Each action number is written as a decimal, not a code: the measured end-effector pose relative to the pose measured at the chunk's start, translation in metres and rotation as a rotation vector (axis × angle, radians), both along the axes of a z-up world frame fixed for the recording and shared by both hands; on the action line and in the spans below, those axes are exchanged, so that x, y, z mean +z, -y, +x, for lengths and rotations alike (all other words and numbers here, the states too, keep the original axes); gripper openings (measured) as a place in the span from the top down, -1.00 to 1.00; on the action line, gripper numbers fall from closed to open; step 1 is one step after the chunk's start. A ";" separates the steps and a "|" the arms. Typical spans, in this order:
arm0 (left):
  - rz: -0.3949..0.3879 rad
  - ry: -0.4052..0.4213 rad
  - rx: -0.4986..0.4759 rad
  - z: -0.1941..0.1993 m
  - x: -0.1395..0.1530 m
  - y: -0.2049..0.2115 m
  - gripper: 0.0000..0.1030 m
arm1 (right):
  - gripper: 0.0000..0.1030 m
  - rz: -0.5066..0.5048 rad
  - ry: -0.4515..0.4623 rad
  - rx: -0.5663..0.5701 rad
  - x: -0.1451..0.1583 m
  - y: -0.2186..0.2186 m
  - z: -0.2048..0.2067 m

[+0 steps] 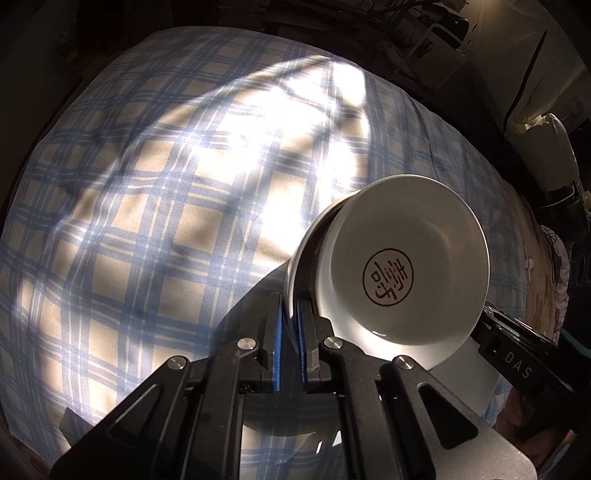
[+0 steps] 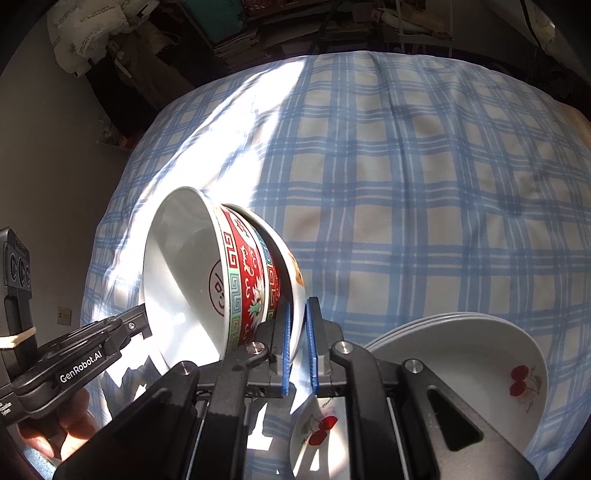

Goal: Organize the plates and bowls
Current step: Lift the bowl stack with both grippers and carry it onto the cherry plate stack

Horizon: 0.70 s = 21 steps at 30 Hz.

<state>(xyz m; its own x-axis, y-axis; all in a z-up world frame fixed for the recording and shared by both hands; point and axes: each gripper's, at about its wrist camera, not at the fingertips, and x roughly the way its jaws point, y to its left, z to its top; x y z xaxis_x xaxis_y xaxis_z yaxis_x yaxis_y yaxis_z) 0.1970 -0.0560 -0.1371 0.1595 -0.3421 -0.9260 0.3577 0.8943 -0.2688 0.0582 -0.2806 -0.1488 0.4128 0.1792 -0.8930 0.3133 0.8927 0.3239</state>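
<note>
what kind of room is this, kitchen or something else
Probably a lived-in home room, maybe a bedroom or storeroom, not clearly a kitchen. The dishes sit on a wide surface under a blue plaid cloth, stuffed white sacks lean on the wall, and stacked papers clutter the back.

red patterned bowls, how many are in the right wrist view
2. One bowl tipped on edge with its opening facing left; the second bowl nested behind it, only a strip showing, beside the right hand-held gripper. Others may be hidden.

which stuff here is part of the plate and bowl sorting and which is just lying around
Job:
- red patterned bowls, nested
- plate clamped behind them
- cherry plates, stacked
- left gripper, right gripper

Lying about:
- checked cloth
- white sacks
- wall socket
</note>
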 end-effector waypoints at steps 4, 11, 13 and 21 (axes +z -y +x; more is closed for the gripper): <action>0.011 0.040 -0.009 -0.005 0.010 0.003 0.90 | 0.78 -0.012 0.010 -0.001 0.005 0.000 -0.005; 0.004 0.044 -0.019 -0.015 0.034 0.008 0.90 | 0.78 -0.008 0.043 -0.020 0.029 0.009 -0.013; 0.001 0.044 -0.019 -0.019 0.041 0.011 0.90 | 0.79 -0.020 0.043 -0.017 0.037 0.009 -0.017; -0.020 0.075 -0.051 -0.052 0.073 0.028 0.90 | 0.81 -0.040 0.056 -0.042 0.062 0.021 -0.056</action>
